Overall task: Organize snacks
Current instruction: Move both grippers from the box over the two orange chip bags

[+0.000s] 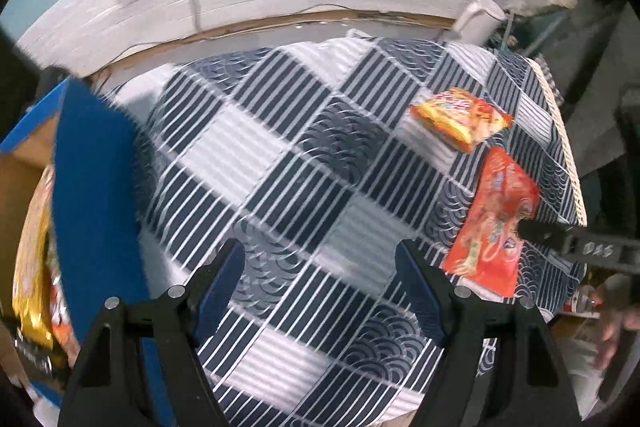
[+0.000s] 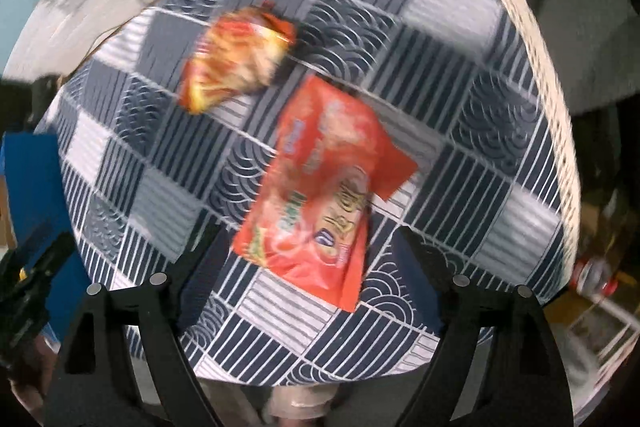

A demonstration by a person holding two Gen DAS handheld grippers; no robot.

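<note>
Right gripper: jaws stood wide, nothing pinched; red packet lay flat just beyond them
Left gripper: open, over bare tablecloth
Progress: some snacks already sat in blue box; red packet and orange packet left, near each other
Room: both packets lay near table's right edge; open cloth towards box
</note>
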